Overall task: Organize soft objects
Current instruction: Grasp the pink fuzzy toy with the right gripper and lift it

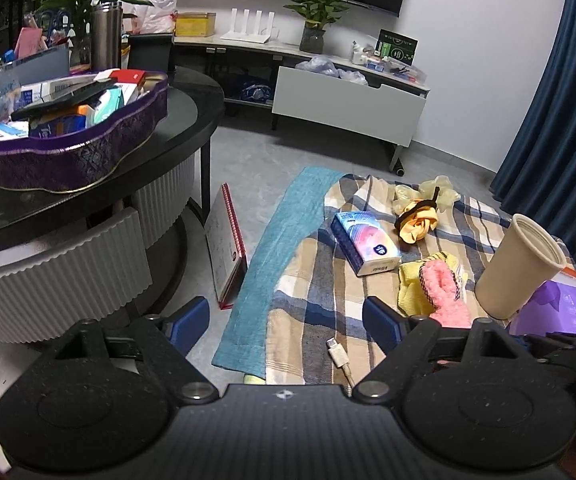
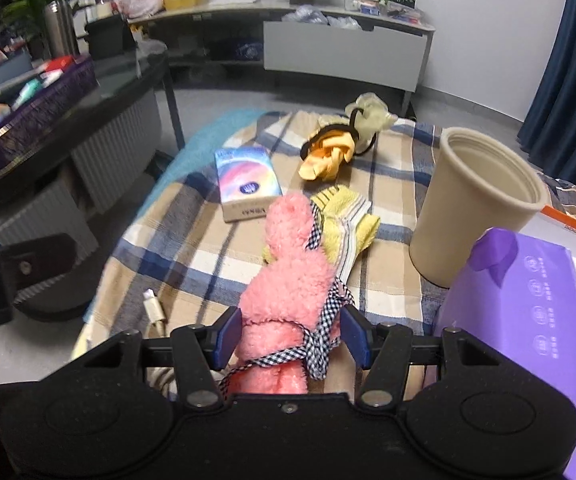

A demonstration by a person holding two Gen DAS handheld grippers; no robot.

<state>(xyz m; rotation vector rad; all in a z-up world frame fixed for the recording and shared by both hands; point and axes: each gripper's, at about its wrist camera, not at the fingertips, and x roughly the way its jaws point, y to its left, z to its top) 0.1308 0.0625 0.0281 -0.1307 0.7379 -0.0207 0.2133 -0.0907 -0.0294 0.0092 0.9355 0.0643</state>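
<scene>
A pink fluffy plush piece with a black-and-white check ribbon lies across a yellow cloth on a plaid blanket. My right gripper is open and straddles the plush's near end; its blue pads stand on either side, close to the fluff. An orange glove bundled with a pale one and a black band lies farther back. My left gripper hangs open over the blanket and a teal towel, holding nothing. The plush sits to its right.
On the blanket are a small tissue pack, a tall beige cup, a purple tissue box and a white cable plug. A black round table with a full purple basket stands left; a red-edged notebook leans beside it.
</scene>
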